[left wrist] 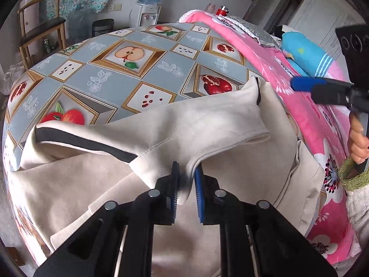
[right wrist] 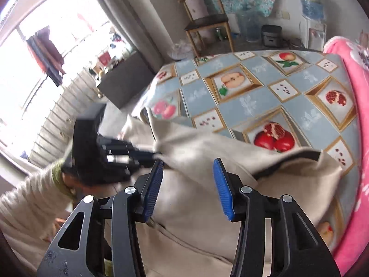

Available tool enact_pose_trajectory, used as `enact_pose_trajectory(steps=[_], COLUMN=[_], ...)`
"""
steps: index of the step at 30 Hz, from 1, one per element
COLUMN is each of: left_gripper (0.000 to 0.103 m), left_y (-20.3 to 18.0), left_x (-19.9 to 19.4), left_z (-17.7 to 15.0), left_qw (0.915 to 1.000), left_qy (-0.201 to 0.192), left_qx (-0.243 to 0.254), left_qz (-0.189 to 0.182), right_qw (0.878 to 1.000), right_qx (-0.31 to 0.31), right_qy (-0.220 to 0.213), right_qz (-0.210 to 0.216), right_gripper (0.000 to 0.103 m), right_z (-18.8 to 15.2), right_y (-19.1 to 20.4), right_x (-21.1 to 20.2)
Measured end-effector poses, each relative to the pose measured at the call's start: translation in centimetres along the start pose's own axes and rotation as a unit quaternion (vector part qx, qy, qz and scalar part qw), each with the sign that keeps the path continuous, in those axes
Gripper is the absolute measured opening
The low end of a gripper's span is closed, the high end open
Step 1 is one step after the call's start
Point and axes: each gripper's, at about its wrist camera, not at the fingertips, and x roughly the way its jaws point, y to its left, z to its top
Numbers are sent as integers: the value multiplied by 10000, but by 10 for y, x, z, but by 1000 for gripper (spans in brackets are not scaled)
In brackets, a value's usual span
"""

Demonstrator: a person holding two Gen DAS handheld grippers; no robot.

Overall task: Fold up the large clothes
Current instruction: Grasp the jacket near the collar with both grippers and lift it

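A large beige garment (left wrist: 207, 124) with a dark stripe lies on the fruit-print tablecloth (left wrist: 115, 69). My left gripper (left wrist: 186, 184) is shut on a pinched fold of the beige garment and lifts it slightly above the rest. My right gripper (right wrist: 188, 184) is open and empty, hovering over the beige garment (right wrist: 196, 207). The right gripper shows at the right edge of the left wrist view (left wrist: 302, 85), above the pink blanket. The left gripper shows blurred in the right wrist view (right wrist: 156, 154), holding the cloth's edge.
A pink floral blanket (left wrist: 311, 115) covers the table's right side, with a blue folded item (left wrist: 304, 55) on it. A wooden chair (right wrist: 205, 20), a water dispenser (left wrist: 150, 11) and a rice cooker (right wrist: 271, 34) stand beyond the table. A window (right wrist: 46, 57) is at the left.
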Motion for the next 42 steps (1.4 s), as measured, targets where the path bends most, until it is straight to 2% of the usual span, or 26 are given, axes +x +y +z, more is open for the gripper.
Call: enact_pose_trajectory(steps=[3, 4, 8, 9, 11, 12, 13, 15, 16, 18, 21, 24, 26, 30, 33, 35, 38, 41, 42], left_gripper=[20, 26, 38, 40, 45, 46, 47, 47, 47, 47, 45, 40, 37, 35, 30, 30, 30, 30, 27], left_y=[-1, -1, 3, 6, 19, 30, 41, 61, 70, 80, 82, 79, 77, 77, 76, 75, 77, 77, 77], left_x=[-9, -14, -33, -36, -38, -37, -34, -26, -20, -9, 2, 5, 3, 2, 7, 10, 17, 19, 18], left_z=[-4, -6, -11, -11, -8, -6, -4, -1, 0, 2, 4, 3, 2, -1, -3, -3, -4, -5, -5], left_qw=[9996, 9993, 9977, 9972, 9942, 9906, 9853, 9714, 9639, 9542, 9505, 9486, 9476, 9493, 9450, 9463, 9410, 9410, 9427], left_qy=[-114, -163, -325, -327, -308, -292, -281, -223, -163, -52, 40, 71, 100, 191, 332, 343, 421, 435, 423], left_qx=[-155, -191, -371, -485, -896, -1210, -1546, -2226, -2509, -2822, -2951, -2964, -2977, -2950, -3049, -3015, -3134, -3128, -3087], left_qz=[-201, -288, -475, -467, -505, -571, -666, -791, -873, -987, -974, -1108, -1156, -1072, -1136, -1114, -1204, -1213, -1189], right_qw=[9996, 9993, 9917, 9938, 9931, 9940, 9946, 9955, 9949, 9896, 9722, 9597, 9542, 9527, 9475, 9465, 9419, 9392, 9409], right_qx=[190, 194, 235, 133, 209, 364, 483, 671, 835, 1372, 2291, 2713, 2864, 2896, 3024, 3046, 3107, 3096, 3039], right_qy=[170, 285, 1157, 968, 1057, 993, 907, 644, 542, 417, 491, 737, 840, 853, 860, 858, 1054, 1288, 1320], right_qz=[-87, -169, -505, -536, -455, -285, -135, -159, -177, -99, 47, 23, 211, 359, 582, 639, 726, 744, 698], right_gripper=[37, 36, 36, 35, 36, 40, 46, 53, 55, 55, 55, 56, 56, 54, 44, 44, 43, 36, 29], right_z=[11, 13, -9, -11, -10, -10, -10, -10, -10, -14, -24, -37, -45, -48, -46, -44, -45, -48, -49], right_y=[3, 2, -4, -2, -1, -5, -8, -18, -26, -49, -90, -111, -114, -113, -113, -109, -106, -100, -98], right_x=[38, 55, 123, 118, 107, 96, 84, 56, 44, 26, 22, 30, 37, 39, 41, 40, 52, 67, 70])
